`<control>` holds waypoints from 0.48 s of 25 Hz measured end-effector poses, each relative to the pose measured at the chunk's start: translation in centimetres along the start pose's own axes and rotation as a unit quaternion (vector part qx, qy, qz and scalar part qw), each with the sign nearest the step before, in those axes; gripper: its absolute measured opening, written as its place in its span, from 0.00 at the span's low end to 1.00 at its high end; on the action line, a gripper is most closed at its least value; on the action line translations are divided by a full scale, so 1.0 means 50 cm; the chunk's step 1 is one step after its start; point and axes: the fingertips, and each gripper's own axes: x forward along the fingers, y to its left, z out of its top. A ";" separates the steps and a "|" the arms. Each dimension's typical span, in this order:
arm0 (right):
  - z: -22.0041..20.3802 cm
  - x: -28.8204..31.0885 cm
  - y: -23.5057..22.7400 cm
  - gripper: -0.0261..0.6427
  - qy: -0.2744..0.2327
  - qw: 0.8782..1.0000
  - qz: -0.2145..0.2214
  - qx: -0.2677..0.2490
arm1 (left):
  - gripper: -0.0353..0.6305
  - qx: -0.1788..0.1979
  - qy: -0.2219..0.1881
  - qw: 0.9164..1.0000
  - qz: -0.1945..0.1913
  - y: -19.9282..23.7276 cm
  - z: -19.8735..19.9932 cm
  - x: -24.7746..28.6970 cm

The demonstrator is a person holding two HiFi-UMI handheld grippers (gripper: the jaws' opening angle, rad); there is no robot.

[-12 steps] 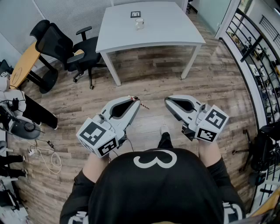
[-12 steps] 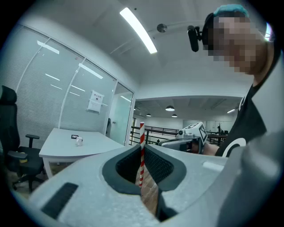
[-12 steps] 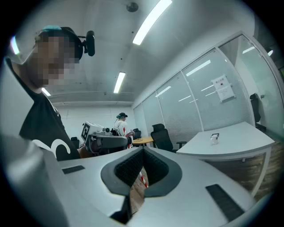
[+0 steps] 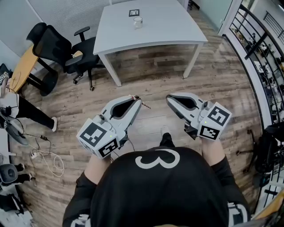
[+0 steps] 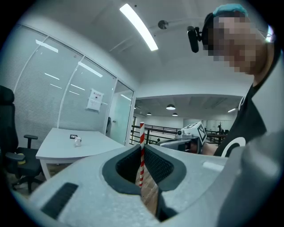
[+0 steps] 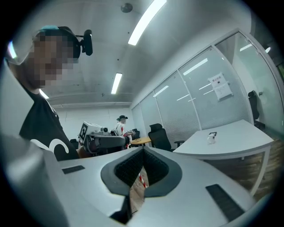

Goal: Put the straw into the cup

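Pinching the straw (image 5: 142, 131) at its tips, the left gripper (image 4: 135, 100) holds it ready for the far cup (image 4: 138, 22) on the table (image 4: 173, 26). The right gripper (image 4: 169, 98) is closed, empty

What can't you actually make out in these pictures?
Cup contents: too small, far off on the table, every view.
Straw length: head view shows only its tip beyond the left gripper fingers.
Marker card print: too small.
Wall notice text: too small, both gripper views.
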 end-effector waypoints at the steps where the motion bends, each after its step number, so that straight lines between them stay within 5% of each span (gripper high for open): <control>1: 0.005 -0.001 -0.011 0.06 -0.001 1.000 0.001 0.001 | 0.10 -0.001 -0.001 1.000 0.001 0.003 0.004 0.009; 12: 0.049 -0.018 -0.161 0.06 0.006 1.000 0.017 -0.008 | 0.10 -0.005 0.004 1.000 0.015 0.050 0.037 0.153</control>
